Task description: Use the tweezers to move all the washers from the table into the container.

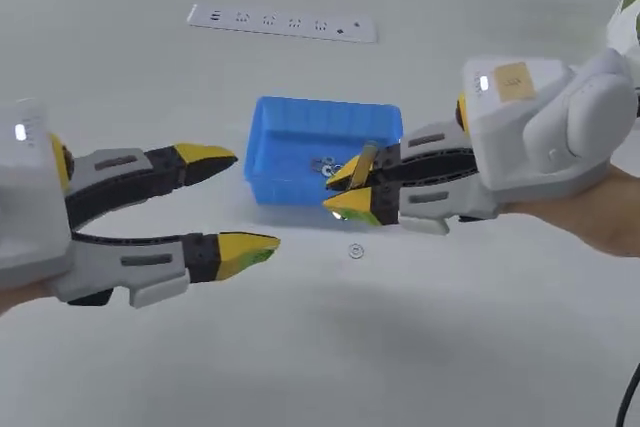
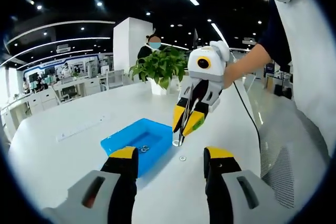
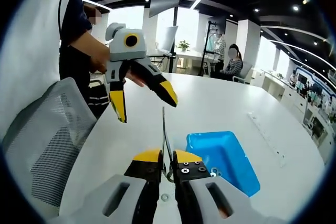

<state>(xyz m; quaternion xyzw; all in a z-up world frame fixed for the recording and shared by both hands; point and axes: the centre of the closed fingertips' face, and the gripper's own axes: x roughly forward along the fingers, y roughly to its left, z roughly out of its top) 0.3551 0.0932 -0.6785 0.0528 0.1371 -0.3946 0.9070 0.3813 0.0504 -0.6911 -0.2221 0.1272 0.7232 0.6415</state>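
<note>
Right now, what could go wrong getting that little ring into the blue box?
The small flat metal washer lies flat on the white table, so the thin metal tweezers may slide off it or flick it away.
The right tongs, shut on the tweezers, sit close to the blue plastic container and might bump its wall.

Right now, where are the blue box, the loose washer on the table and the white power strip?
Blue plastic container (image 1: 285, 189): head view, front wall.
Small round metal washer (image 1: 356, 251): head view, its centre.
Long white power strip (image 1: 280, 22): head view, middle.

Bright overhead strip lights, soft shadows, fisheye edges
</note>
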